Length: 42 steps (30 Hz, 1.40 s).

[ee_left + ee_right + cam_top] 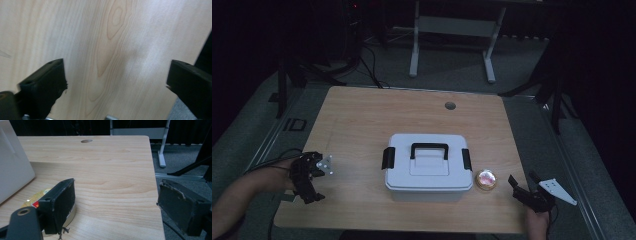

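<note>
From above, the small round tin (486, 179) sat just right of the white box (428, 167), nearer the right gripper (523, 188). The left gripper (115, 80) gaped over bare table (105, 37). The right gripper's spread, empty jaws had the tin, probably, at lower left.

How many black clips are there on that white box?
2 show. One clip sits at the left end of the white box lid, the other clip at the right end. Its far side is hidden, so more are possible.
</note>
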### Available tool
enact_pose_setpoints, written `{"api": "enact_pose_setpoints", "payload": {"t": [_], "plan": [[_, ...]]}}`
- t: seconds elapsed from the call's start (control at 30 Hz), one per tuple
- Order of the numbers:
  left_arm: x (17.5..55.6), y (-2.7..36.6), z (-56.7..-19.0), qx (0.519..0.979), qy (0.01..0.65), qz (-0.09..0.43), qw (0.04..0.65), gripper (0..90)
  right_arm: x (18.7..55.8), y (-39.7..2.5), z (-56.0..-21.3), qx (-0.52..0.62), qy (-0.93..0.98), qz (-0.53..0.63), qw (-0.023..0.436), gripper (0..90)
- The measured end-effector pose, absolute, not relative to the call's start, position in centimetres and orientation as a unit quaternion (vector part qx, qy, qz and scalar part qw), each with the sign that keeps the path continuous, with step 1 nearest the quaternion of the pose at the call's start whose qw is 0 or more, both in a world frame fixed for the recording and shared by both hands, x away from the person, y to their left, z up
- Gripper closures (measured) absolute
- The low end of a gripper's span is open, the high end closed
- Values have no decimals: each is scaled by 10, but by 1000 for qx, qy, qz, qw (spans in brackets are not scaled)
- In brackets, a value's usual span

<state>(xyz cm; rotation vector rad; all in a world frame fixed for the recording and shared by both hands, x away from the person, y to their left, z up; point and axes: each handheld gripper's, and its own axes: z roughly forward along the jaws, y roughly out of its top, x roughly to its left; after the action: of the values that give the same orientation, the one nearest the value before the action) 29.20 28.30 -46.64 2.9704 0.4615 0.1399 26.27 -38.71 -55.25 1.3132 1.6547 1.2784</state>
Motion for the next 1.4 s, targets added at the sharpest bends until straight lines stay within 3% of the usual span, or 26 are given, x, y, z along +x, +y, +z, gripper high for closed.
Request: {"api": "enact_pose_setpoints", "payload": {"t": [0.37,0.5,0.67,0.93,1.07,1.4], "plan": [[304,284,-420,984,177,32,7,45,263,-387,-552,501,634,489,328,140],[309,280,-397,982,187,3,22,45,264,-388,-552,502,634,489,326,140],[314,273,-380,980,196,18,36,48,264,-388,-552,501,636,490,323,140],[318,257,-378,974,174,33,144,48,264,-388,-552,503,635,490,321,140],[321,248,-382,977,179,29,110,41,264,-388,-552,502,637,489,323,140],[325,229,-377,973,190,40,121,42,263,-387,-552,501,636,487,327,140]]}}
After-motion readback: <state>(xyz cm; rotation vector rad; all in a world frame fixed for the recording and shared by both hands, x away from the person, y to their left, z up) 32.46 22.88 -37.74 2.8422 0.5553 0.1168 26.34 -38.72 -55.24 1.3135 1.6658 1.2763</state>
